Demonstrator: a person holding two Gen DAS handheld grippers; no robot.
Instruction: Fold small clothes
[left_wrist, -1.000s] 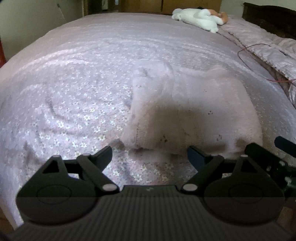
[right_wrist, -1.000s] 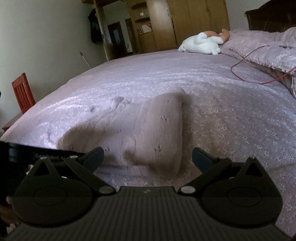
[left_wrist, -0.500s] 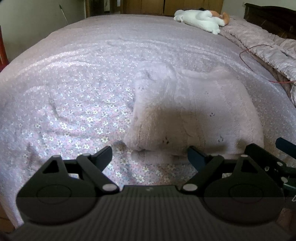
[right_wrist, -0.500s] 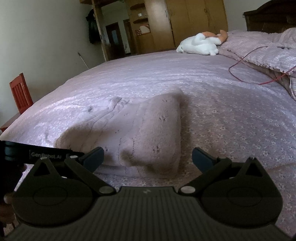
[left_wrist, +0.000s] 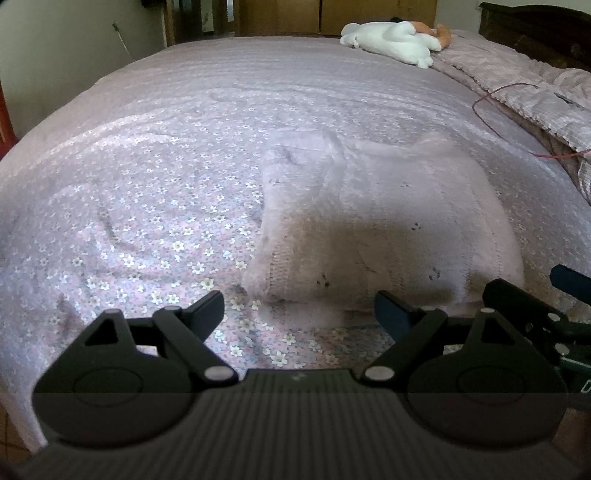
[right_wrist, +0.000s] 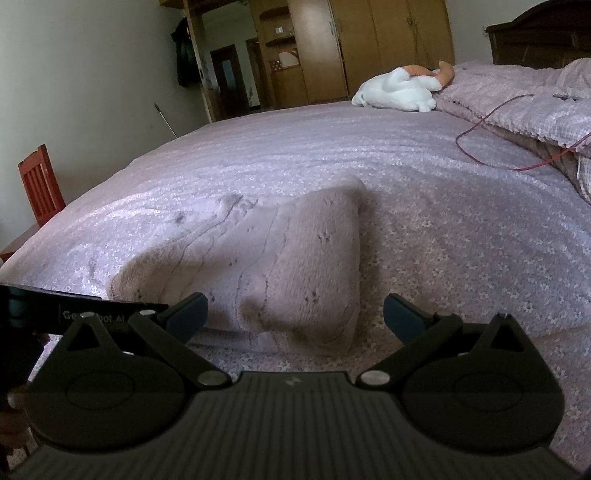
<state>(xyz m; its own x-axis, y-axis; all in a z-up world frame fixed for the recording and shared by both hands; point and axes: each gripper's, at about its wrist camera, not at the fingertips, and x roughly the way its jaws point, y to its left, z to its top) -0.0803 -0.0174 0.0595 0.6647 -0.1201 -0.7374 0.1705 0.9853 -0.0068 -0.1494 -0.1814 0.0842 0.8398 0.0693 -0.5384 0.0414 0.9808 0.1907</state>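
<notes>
Left gripper (left_wrist: 299, 308) spread wide, holding nothing, poised low over the bed just short of the near edge of the sweater (left_wrist: 384, 229); right gripper (right_wrist: 293, 310) likewise spread wide and empty, close beside the left one, aimed at the sweater's near right corner. Between and beyond both sets of fingers, a small pale pink knitted sweater (right_wrist: 266, 254), already doubled into a thick squarish bundle, lying on the flowered bedspread (left_wrist: 155, 206) near the front edge of the bed. Probably light, soft and floppy, with loose fluffy knit that sags and stretches when lifted, so likely to droop and unfold if taken by one point only. Not slippery, not fragile, though open stitches could snag on a fingertip. Best hold judged to be the two near corners of the bundle, one per gripper, pinching through all layers at the ribbed hem along the front, so the layers travel together. Thick edge, so wide-spread fingers suit it. Farther out, a red cable (right_wrist: 491, 147) trailing across the right side of the bed beside a rumpled quilt (right_wrist: 524, 103), a white stuffed toy (left_wrist: 395, 40) at the far end, a red wooden chair (right_wrist: 38, 184) off to the left, and wooden wardrobes (right_wrist: 391, 44) against the far wall
</notes>
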